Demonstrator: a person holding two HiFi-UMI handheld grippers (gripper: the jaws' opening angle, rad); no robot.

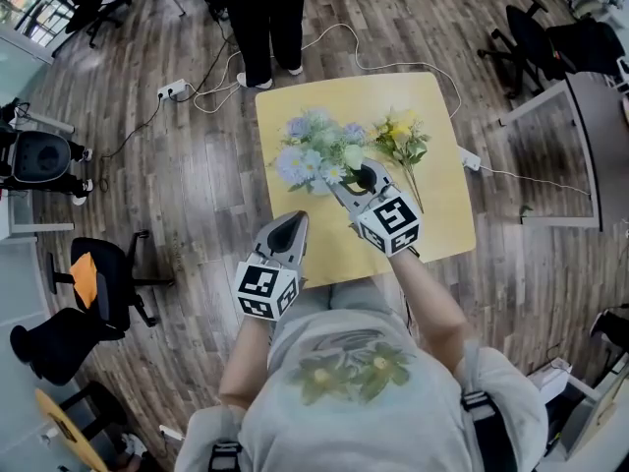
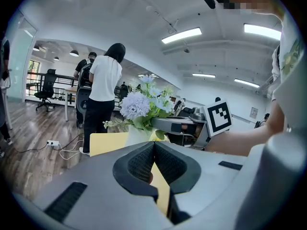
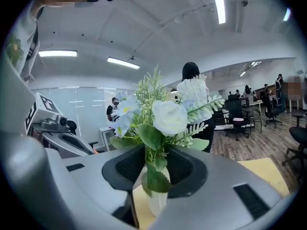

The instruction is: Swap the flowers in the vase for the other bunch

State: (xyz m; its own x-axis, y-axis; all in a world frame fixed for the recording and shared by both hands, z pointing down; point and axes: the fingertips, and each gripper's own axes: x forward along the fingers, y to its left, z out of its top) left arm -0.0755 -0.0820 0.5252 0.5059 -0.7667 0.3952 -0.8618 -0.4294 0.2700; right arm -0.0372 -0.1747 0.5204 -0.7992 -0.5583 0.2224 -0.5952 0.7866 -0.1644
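Stems [image 1: 414, 190] of yellow bunch [image 1: 398, 136] point to table's [image 1: 442, 229] near edge; blue bunch [image 1: 310, 152] upright

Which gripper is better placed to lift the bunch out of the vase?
Right: the right gripper grips the bunch above the vase; the left gripper, shut, sits back at the table edge.

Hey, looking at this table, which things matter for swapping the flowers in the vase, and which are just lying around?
For the job: blue and white flowers, gripped at the stems by the right tongs; vase; yellow bunch lying on the table; left tongs, shut and empty.
Just around: power strip, cables, office chair, standing person.
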